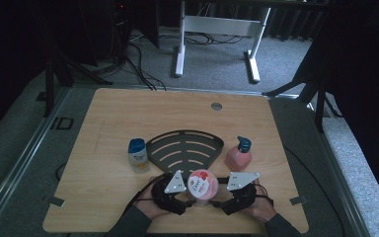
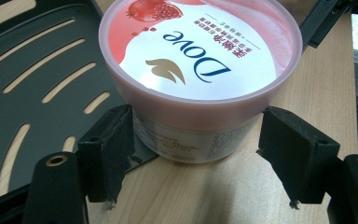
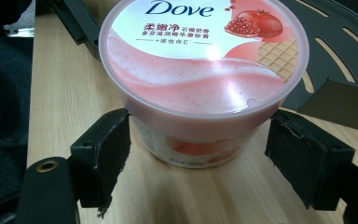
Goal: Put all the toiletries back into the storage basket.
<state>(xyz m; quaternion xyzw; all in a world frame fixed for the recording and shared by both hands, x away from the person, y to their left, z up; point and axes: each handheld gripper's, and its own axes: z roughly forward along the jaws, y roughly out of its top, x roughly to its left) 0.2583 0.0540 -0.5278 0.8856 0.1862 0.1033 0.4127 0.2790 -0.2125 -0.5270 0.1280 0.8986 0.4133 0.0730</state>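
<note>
A pink Dove tub [image 1: 202,183] with a pomegranate on its lid stands near the table's front edge, at the pointed front corner of a black slotted rack [image 1: 185,148]. My left gripper [image 1: 188,201] comes at it from the left and my right gripper [image 1: 220,201] from the right. In the left gripper view the tub [image 2: 200,56] sits between the open jaws of the left gripper [image 2: 193,154], with the left pad close against its wall. In the right gripper view the right gripper [image 3: 196,158] is open and straddles the tub [image 3: 200,70] the same way.
A blue-capped bottle [image 1: 137,154] stands left of the rack and a pink pump bottle [image 1: 239,155] right of it. The wooden table [image 1: 128,113] has bare room at the back. The rack [image 2: 28,93] [image 3: 335,46] lies flat behind the tub.
</note>
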